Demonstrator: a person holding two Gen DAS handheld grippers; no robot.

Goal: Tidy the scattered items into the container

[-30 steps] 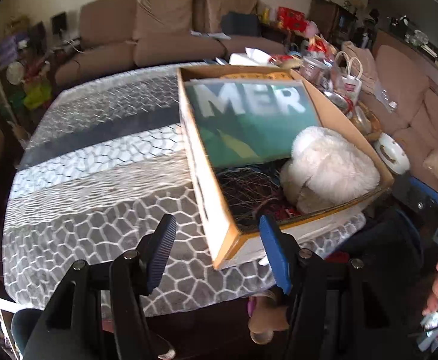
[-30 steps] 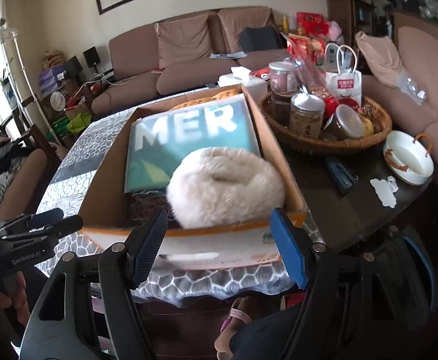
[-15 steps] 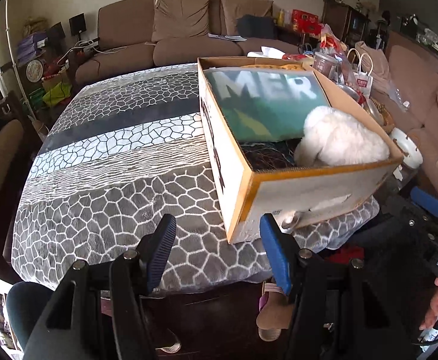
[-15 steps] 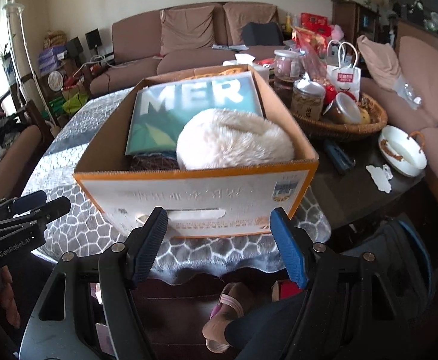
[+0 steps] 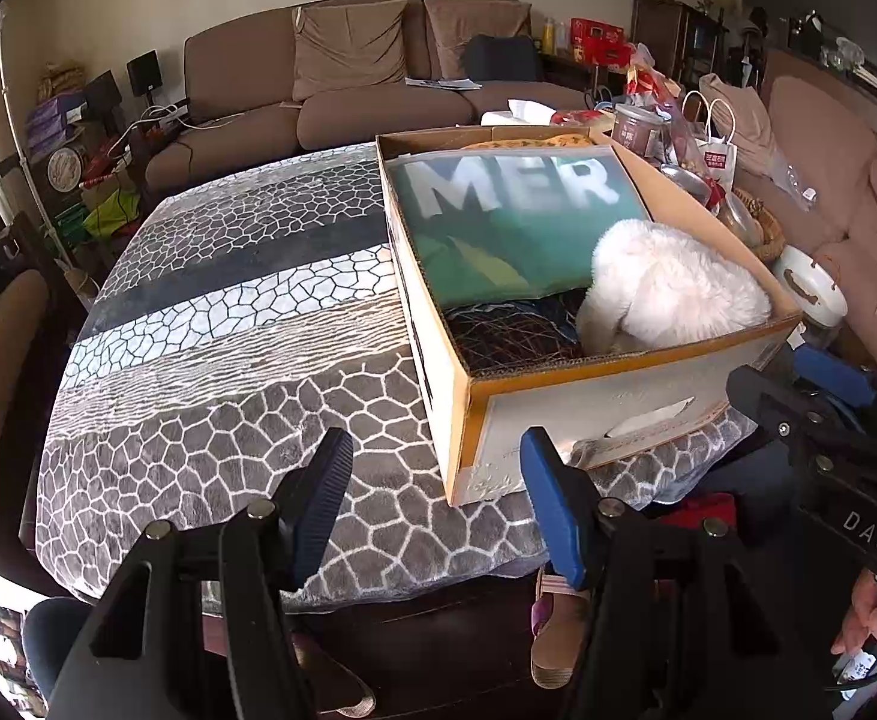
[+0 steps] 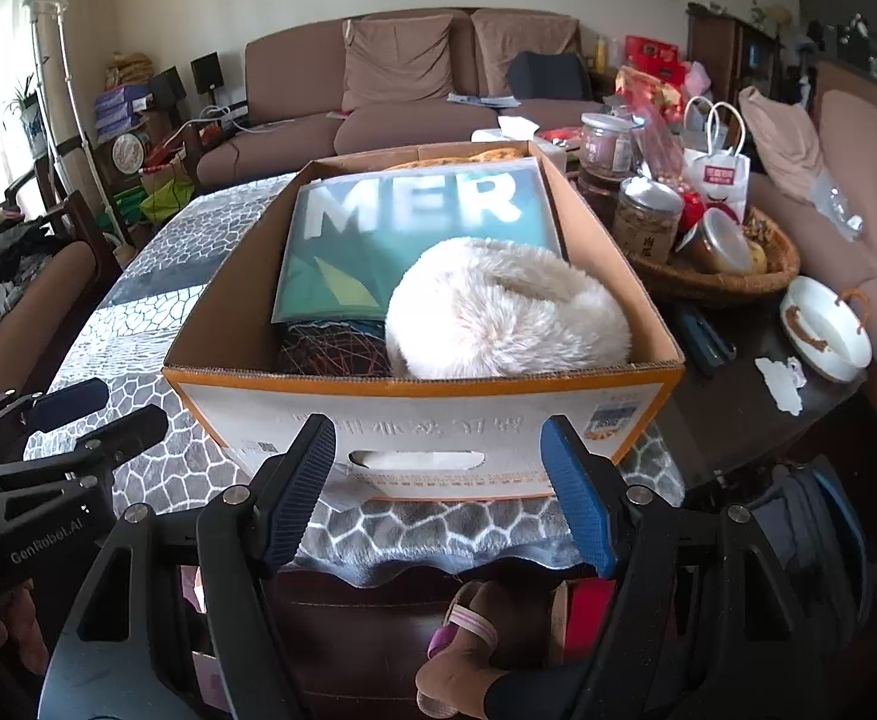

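A cardboard box [image 5: 594, 414] [image 6: 426, 414] stands on the table's grey patterned cloth [image 5: 216, 360]. Inside lie a green pouch lettered "MER" [image 5: 516, 210] [image 6: 414, 228], a fluffy white item [image 5: 672, 288] [image 6: 504, 312] and a dark netted cloth [image 5: 516, 336] [image 6: 330, 348]. My left gripper [image 5: 435, 492] hovers open in front of the box's near left corner, holding nothing. My right gripper [image 6: 438, 480] hangs open before the box's front wall, empty. Each gripper also shows in the other's view: the right gripper [image 5: 810, 414], the left gripper [image 6: 72, 420].
A wicker basket [image 6: 732, 276] of jars, a white paper bag [image 6: 717, 177] and a white bowl [image 6: 825, 330] crowd the dark table right of the box. Brown sofas [image 5: 342, 90] stand behind. A person's sandalled foot [image 6: 468, 642] shows below the table edge.
Both views have drawn back and sunk: the box's front wall, first seen from above, now faces the grippers. Both stay open and empty.
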